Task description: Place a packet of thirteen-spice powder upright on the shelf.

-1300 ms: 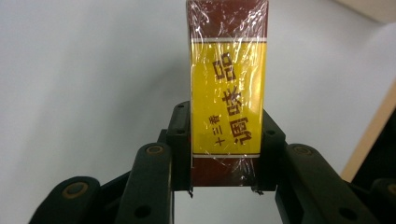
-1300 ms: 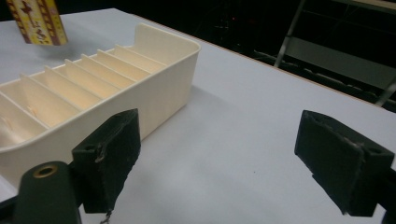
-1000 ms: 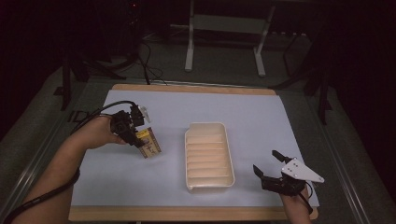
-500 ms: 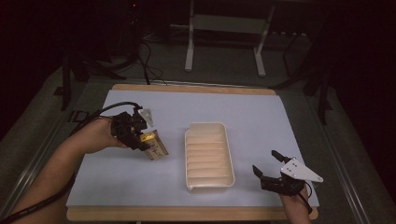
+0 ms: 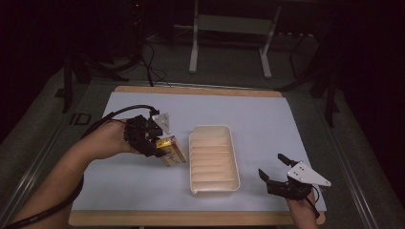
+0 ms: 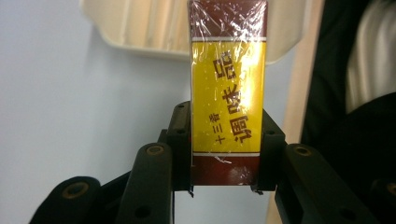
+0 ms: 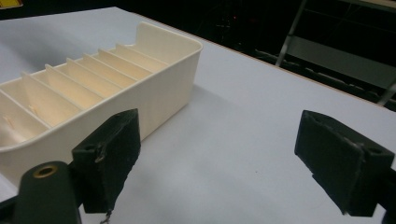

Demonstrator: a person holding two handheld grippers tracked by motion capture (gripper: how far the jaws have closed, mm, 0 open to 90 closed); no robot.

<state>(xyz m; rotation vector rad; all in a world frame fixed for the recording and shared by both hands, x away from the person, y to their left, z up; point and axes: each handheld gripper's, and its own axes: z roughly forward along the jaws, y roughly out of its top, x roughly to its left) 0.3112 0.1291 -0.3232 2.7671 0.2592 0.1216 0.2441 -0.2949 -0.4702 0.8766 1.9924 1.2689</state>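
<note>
- Dark room all round, with stands and cables behind; we work on a pale mat (image 5: 267,119) laid over a wooden table (image 5: 191,218).
- Our left gripper (image 6: 227,140) pinches a box (image 6: 228,88) by its dark lower end, one jaw on each narrow side; the yellow label and the far dark end stick out past the jaw tips, wrapped in shiny film.
- Beyond those tips lies the tray (image 5: 213,160), cream, cut into slots; from above the box (image 5: 172,150) hangs just beside the tray's rim, not yet over it.
- Our right gripper (image 7: 233,163) has its jaws spread with nothing between; the tray (image 7: 154,88) sits off its left jaw.
- We judge this the carrying step; next the box must go over a slot, line up with the dividers, come down, and only then be let go.
</note>
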